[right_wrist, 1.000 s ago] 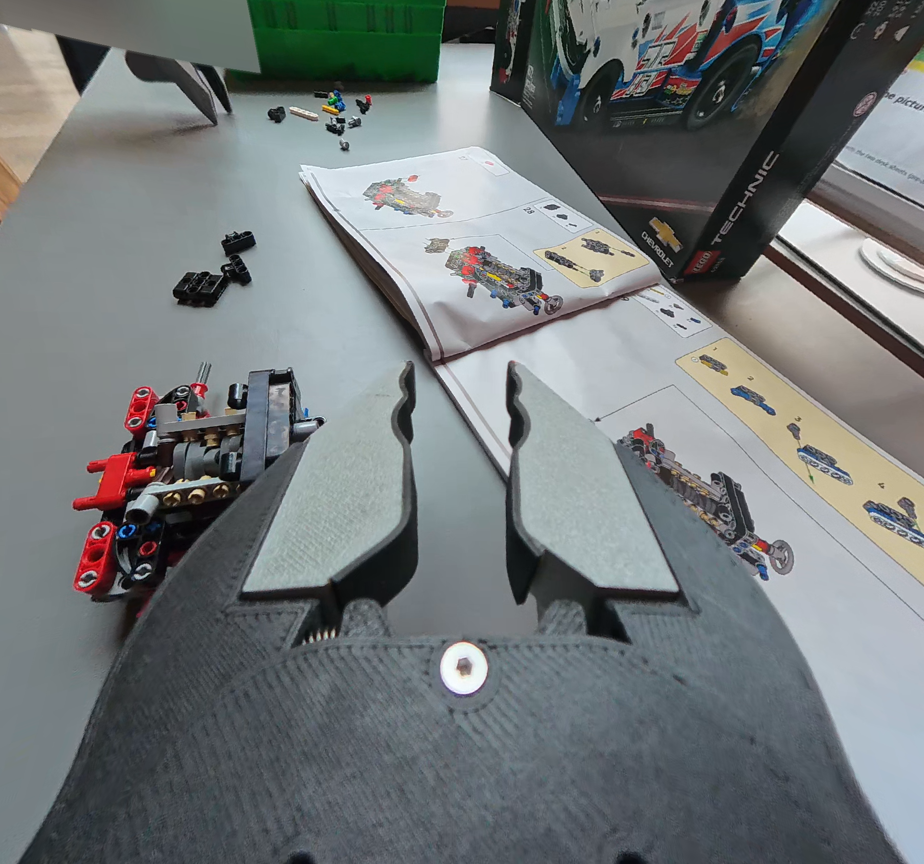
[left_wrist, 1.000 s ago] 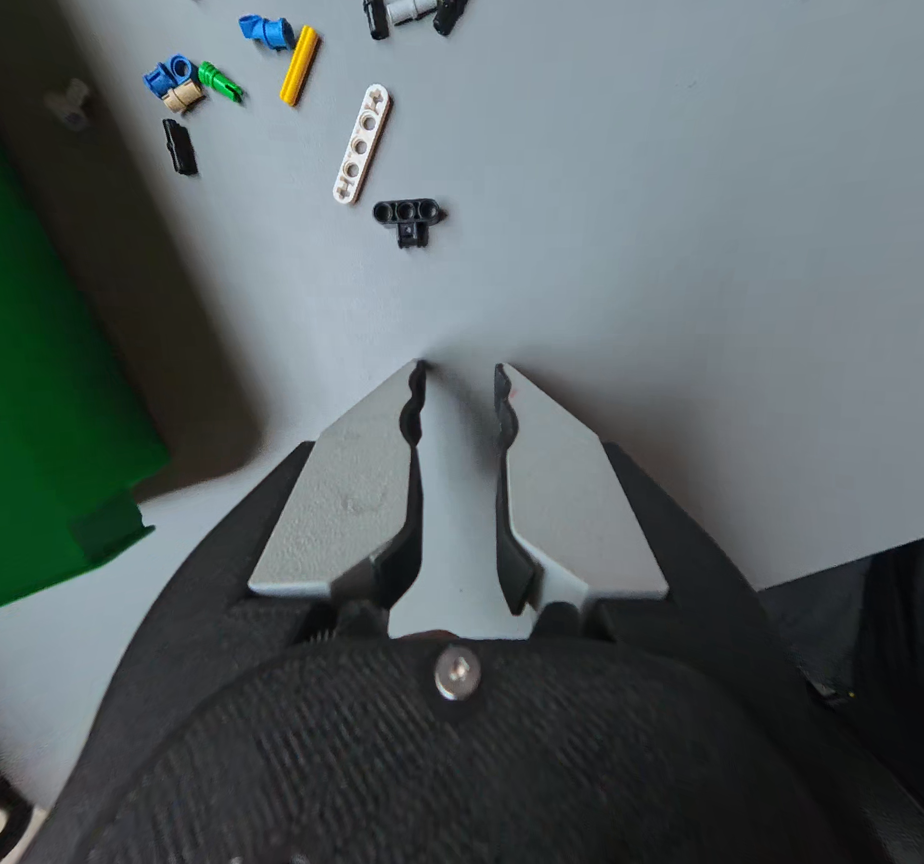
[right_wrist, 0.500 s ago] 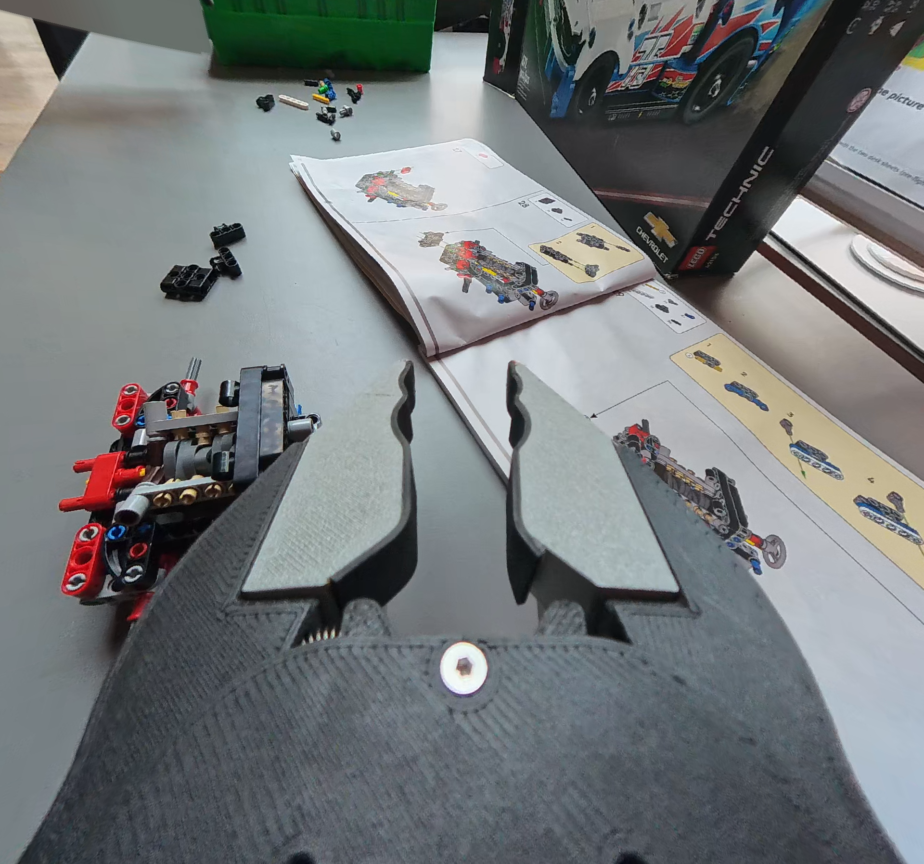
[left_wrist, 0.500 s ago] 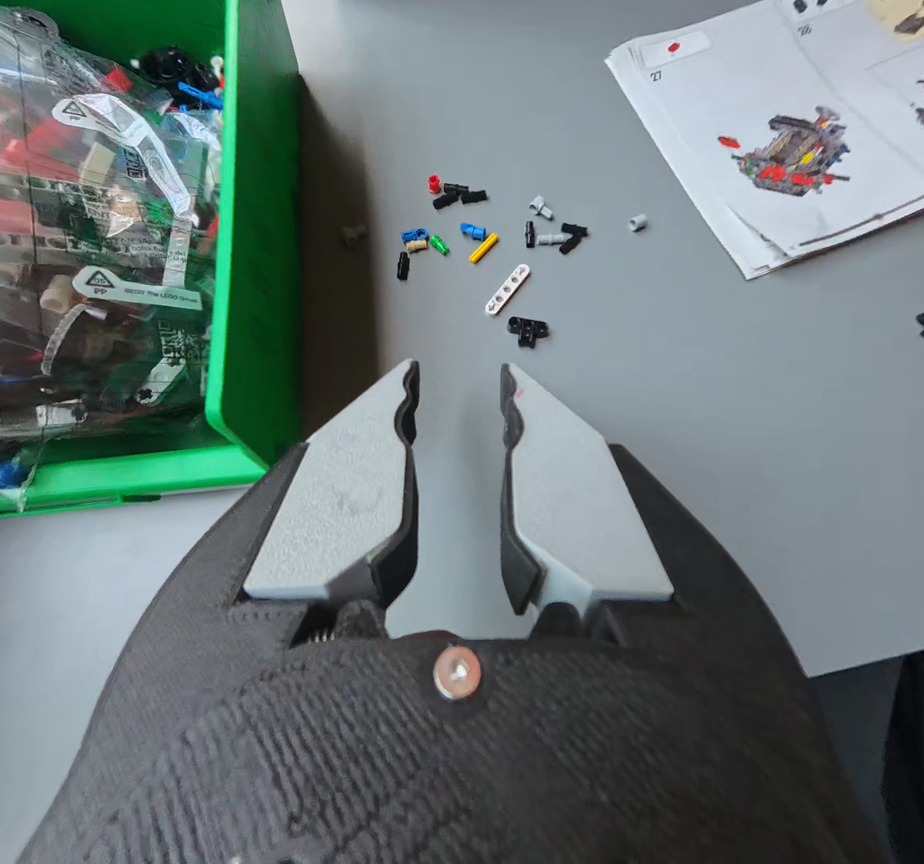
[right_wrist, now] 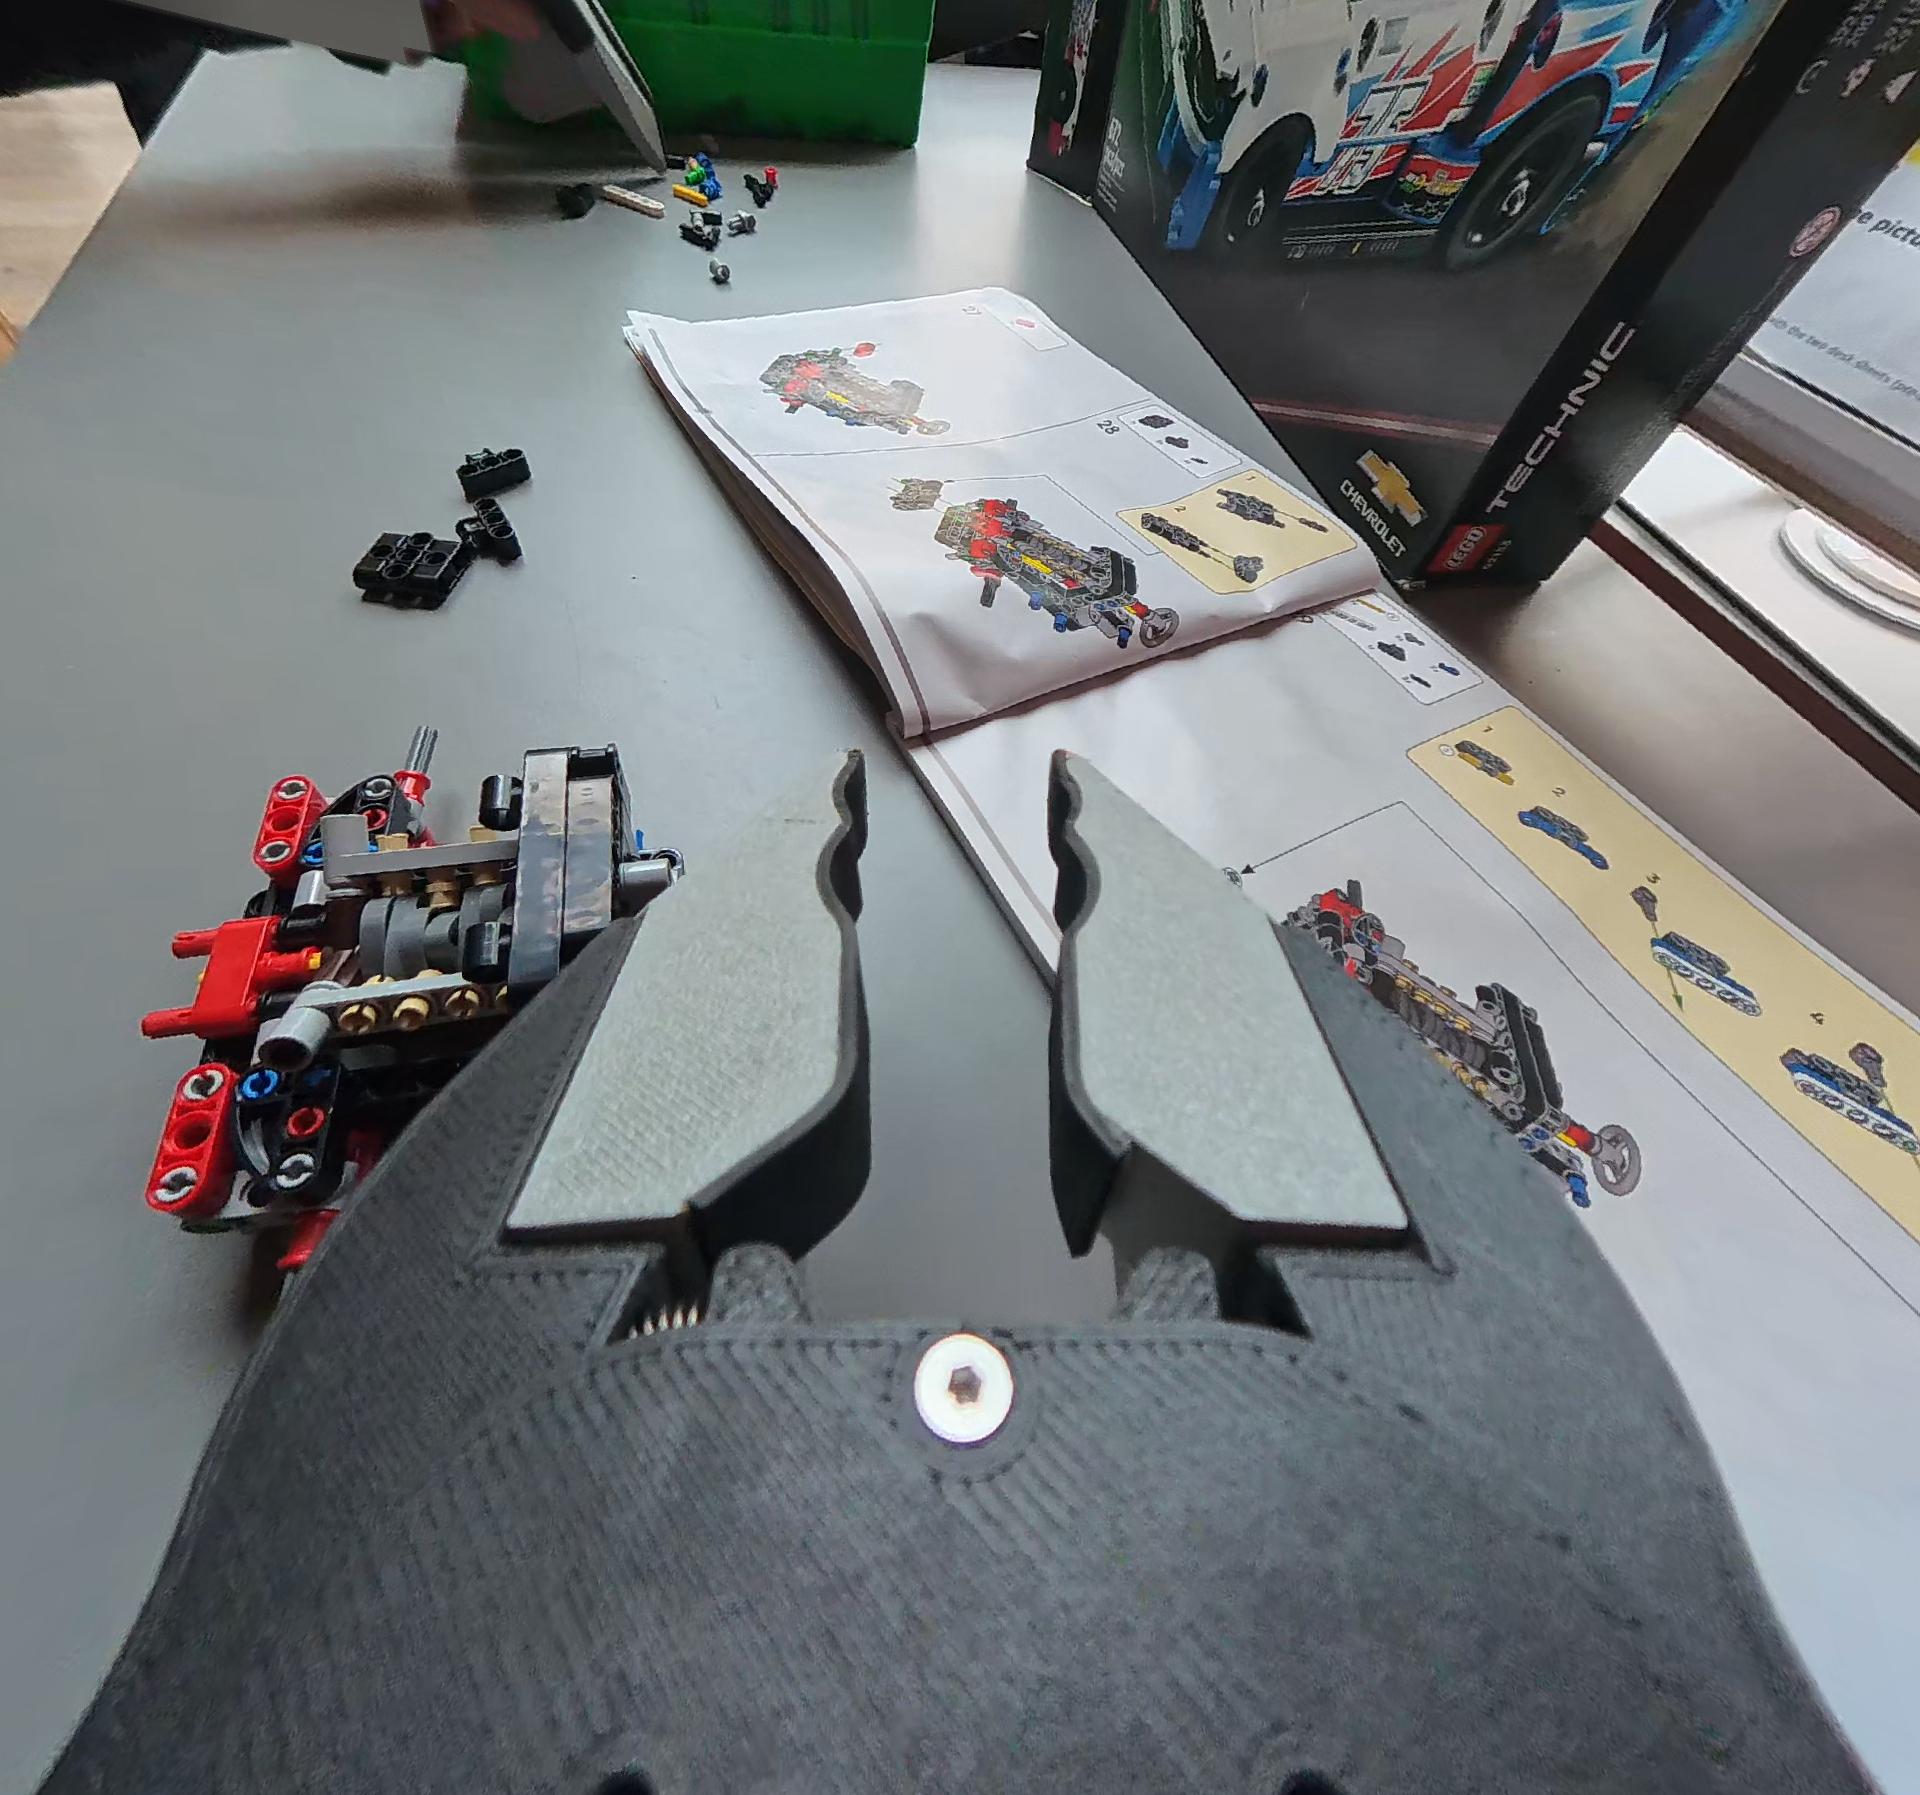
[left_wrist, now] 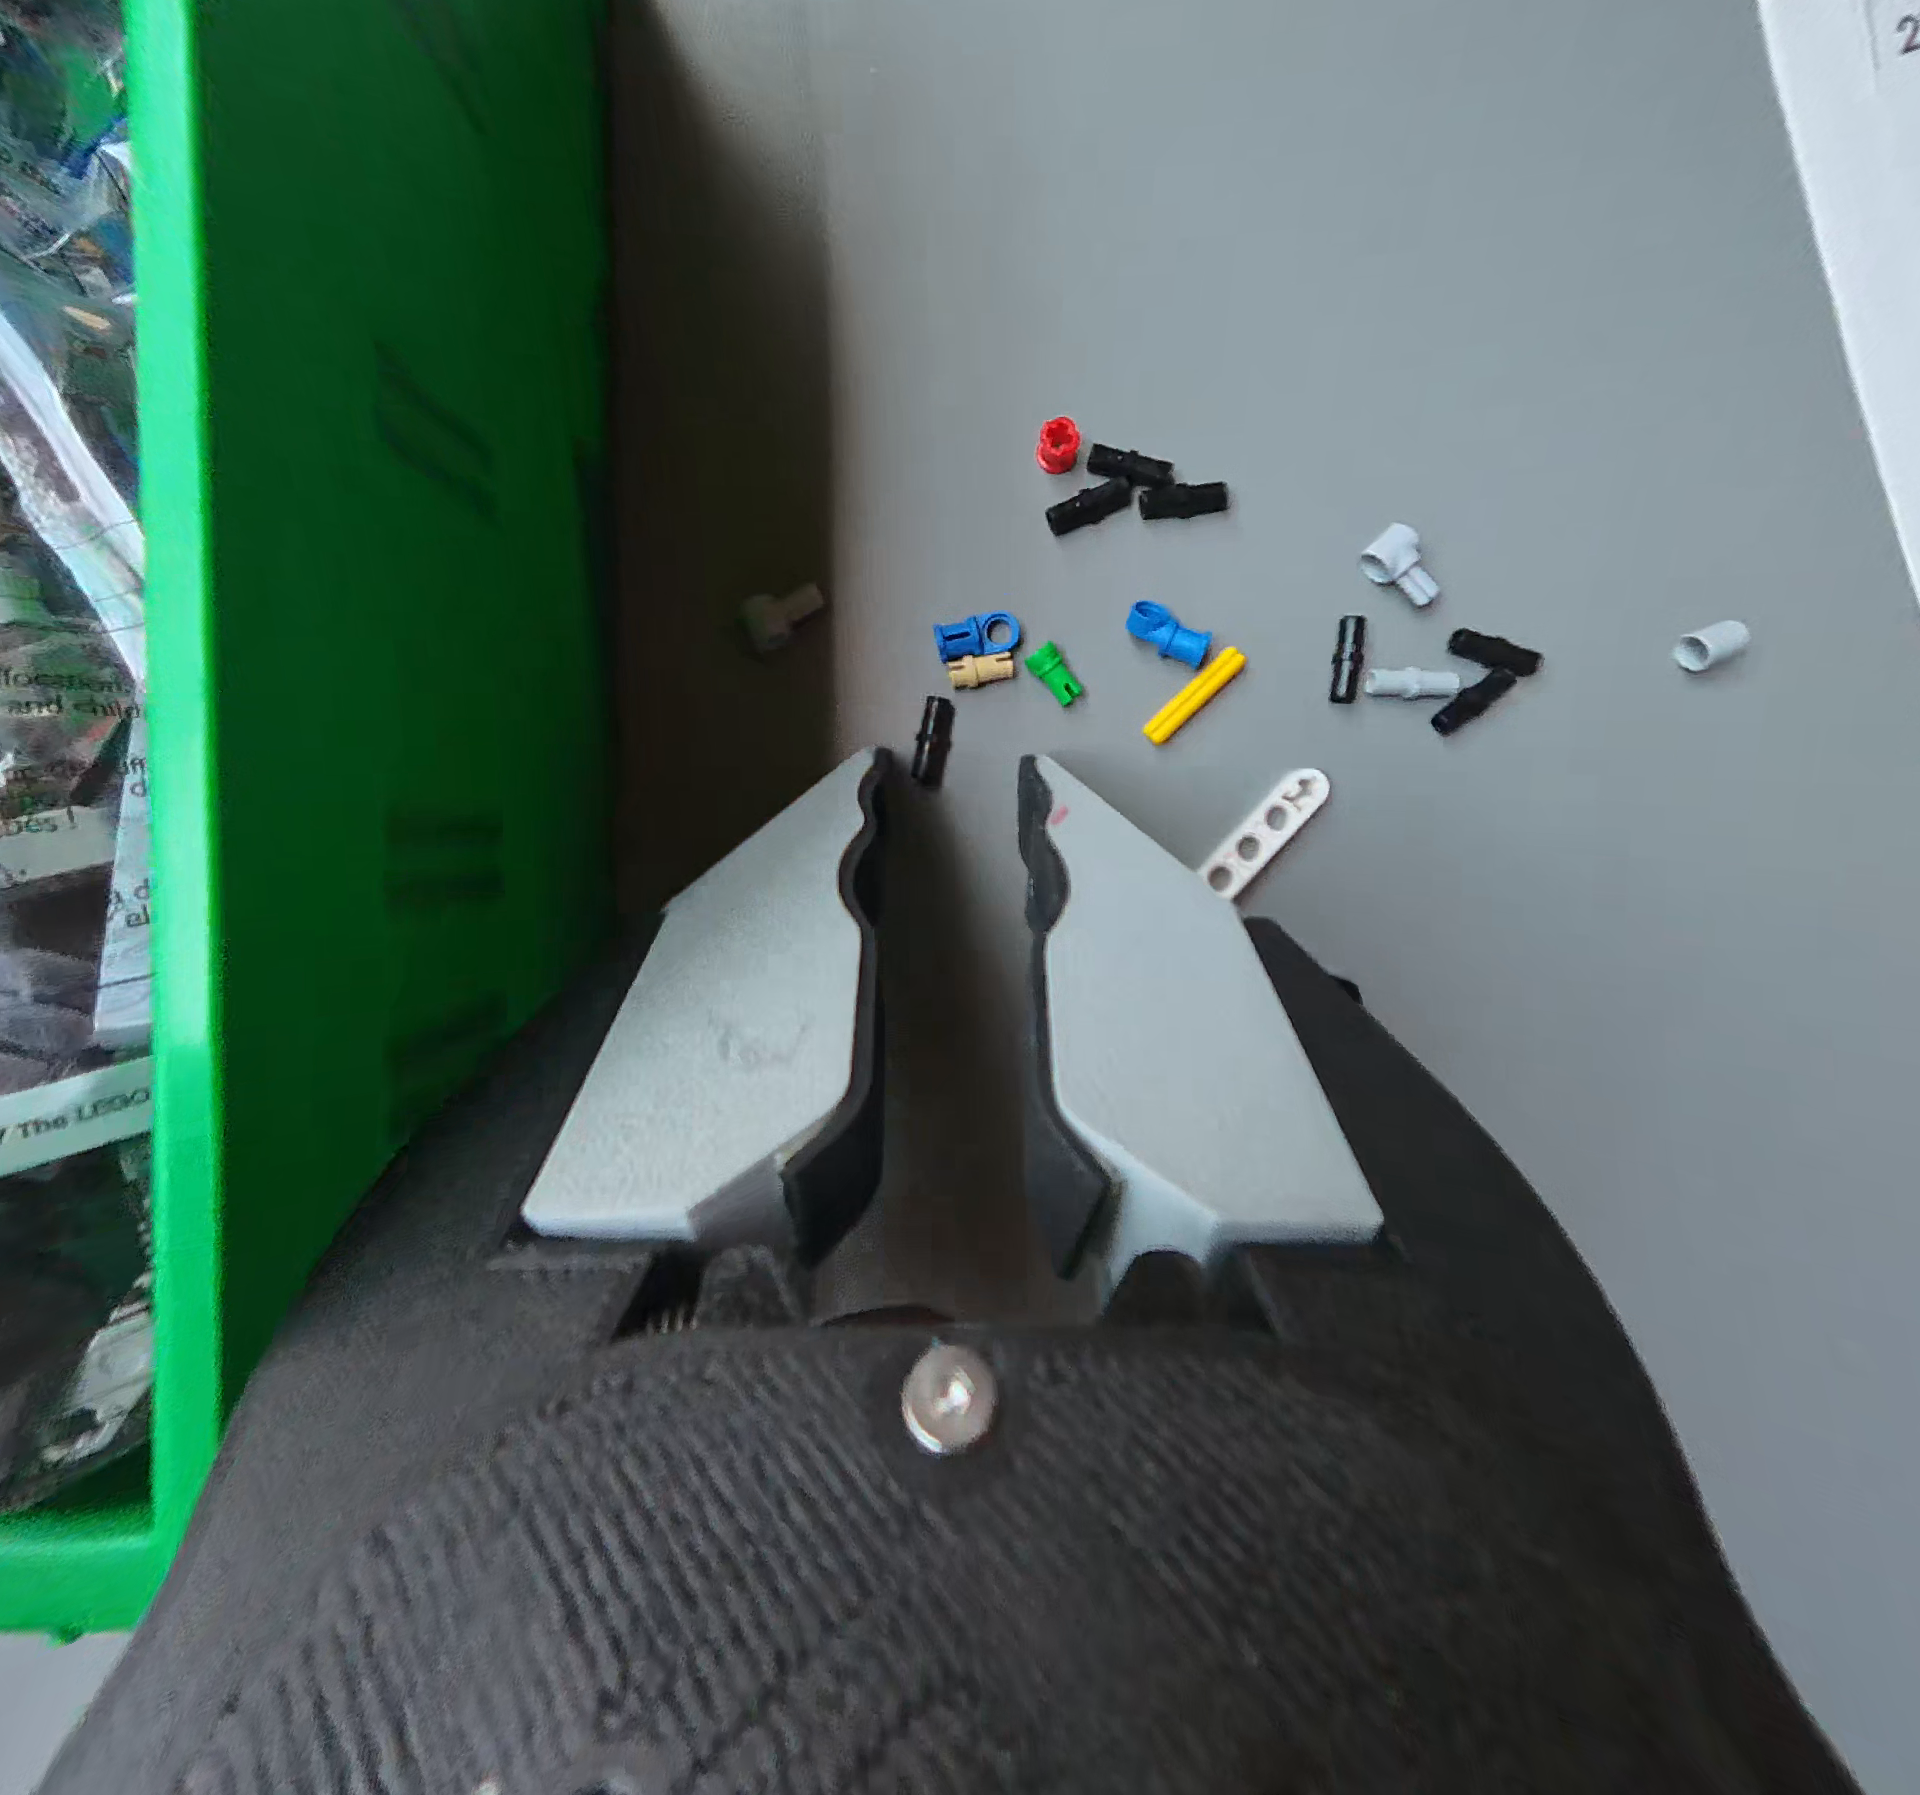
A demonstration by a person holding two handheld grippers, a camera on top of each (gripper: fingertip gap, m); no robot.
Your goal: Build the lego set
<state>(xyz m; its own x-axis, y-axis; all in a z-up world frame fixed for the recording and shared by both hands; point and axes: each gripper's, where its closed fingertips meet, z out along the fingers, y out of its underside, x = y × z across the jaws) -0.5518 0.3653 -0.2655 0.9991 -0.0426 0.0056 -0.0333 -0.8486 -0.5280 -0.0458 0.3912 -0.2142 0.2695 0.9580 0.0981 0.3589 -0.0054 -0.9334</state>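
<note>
Small black pin (left_wrist: 932, 740), judged light, stiff and slippery, is being approached on the table (left_wrist: 1351, 187) beside the green bin (left_wrist: 384, 498) by the left tongs (left_wrist: 951, 771), narrowly parted and empty, a mid-barrel grip being advised.

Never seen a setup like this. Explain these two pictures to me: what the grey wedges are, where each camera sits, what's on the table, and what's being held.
The grey wedges are the fingers of hand-held tongs; a person holds one pair in each hand. A camera on each pair looks forward along its fingers.

Left view: the left tongs are open and empty, low over a grey table, beside a green bin of bagged parts. Just ahead lie small loose pieces, among them a black pin, a yellow axle and a white beam.

Right view: the right tongs, also open and empty, hover by the half-built model. An open instruction booklet and the set's box lie to the right, and three black bricks farther off.

Nothing is held.
</note>
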